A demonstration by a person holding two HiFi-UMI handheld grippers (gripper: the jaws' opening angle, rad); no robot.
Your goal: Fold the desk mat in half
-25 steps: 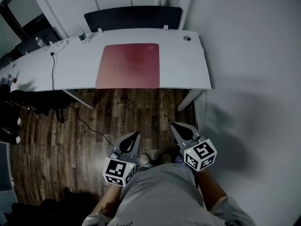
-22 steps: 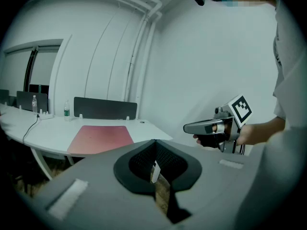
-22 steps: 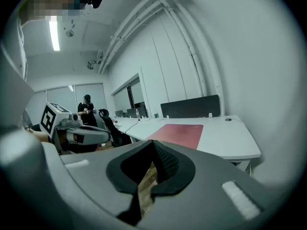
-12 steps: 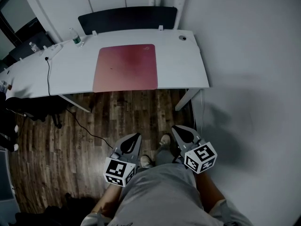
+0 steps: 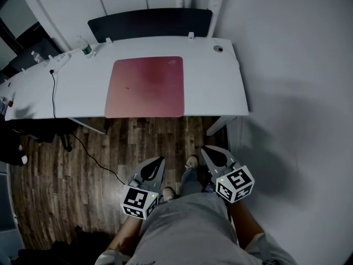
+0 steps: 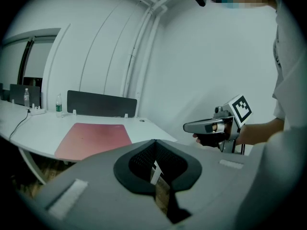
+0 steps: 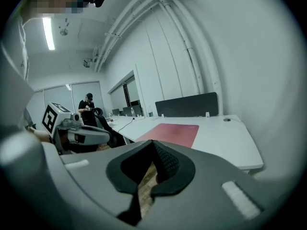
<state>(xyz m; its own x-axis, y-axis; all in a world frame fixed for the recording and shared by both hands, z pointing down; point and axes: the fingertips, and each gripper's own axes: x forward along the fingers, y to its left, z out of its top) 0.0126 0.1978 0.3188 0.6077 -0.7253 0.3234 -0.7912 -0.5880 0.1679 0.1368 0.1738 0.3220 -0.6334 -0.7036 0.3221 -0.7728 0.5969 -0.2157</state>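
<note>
L gripper and R gripper are held side by side at about waist height, close to the body. Both are aimed fwd at the white desk and tipped a bit down, w/ the marker cubes toward the person. Jaws on both are closed tip to tip, nothing pinched btwn them, only wood floor seen underneath. The pinkish-red desk mat is laid flat and unfolded on the desk, front edge near the desk's front edge, well apart from both grippers.
</note>
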